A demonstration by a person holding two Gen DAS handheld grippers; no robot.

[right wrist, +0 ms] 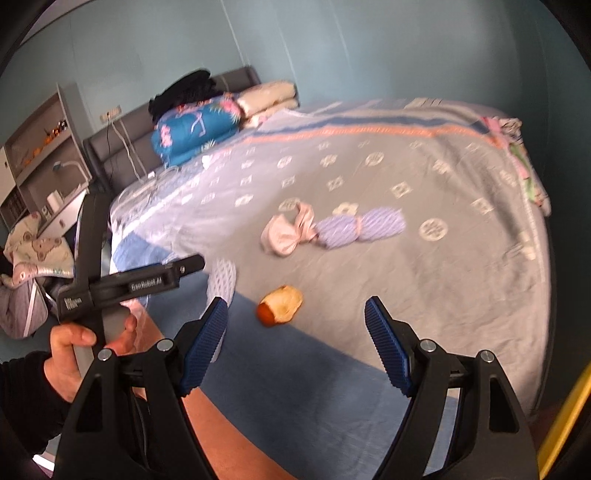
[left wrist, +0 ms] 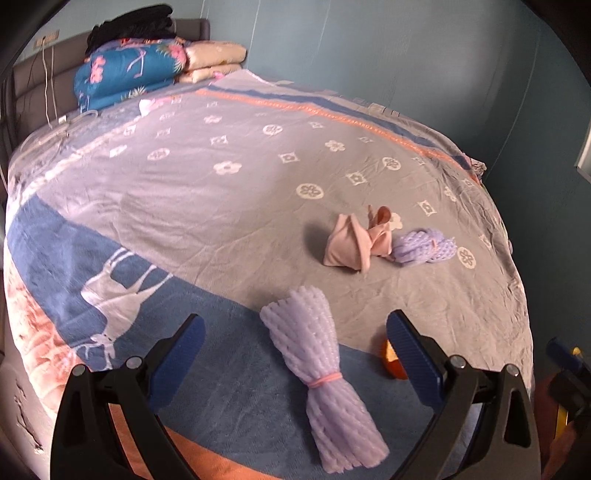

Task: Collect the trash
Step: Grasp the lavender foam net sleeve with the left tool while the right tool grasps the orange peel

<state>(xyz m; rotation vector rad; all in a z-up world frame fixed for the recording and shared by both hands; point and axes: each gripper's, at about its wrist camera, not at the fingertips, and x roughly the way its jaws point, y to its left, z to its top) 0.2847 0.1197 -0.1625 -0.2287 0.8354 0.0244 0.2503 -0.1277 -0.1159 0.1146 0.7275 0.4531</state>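
Note:
A grey and blue bedspread (left wrist: 192, 206) covers the bed. A lavender foam net bundle (left wrist: 325, 376), tied with a pink rubber band, lies at the near edge between the fingers of my left gripper (left wrist: 293, 321), which is open and not touching it. Farther out lie a pink foam net (left wrist: 354, 243) and a second lavender foam net (left wrist: 424, 245), touching each other. A bitten apple piece (right wrist: 280, 304) lies just ahead of my open right gripper (right wrist: 295, 302), with nothing between its pads. In the left wrist view the apple piece (left wrist: 392, 363) is half hidden behind the right finger.
Folded quilts (left wrist: 129, 70) topped with black clothes (left wrist: 133, 26) are stacked at the grey headboard (right wrist: 110, 147). A white cable (left wrist: 55, 125) lies on the bed's far left corner. A shelf unit (right wrist: 40, 140) stands beside the bed. A hand (right wrist: 70, 350) holds the left tool.

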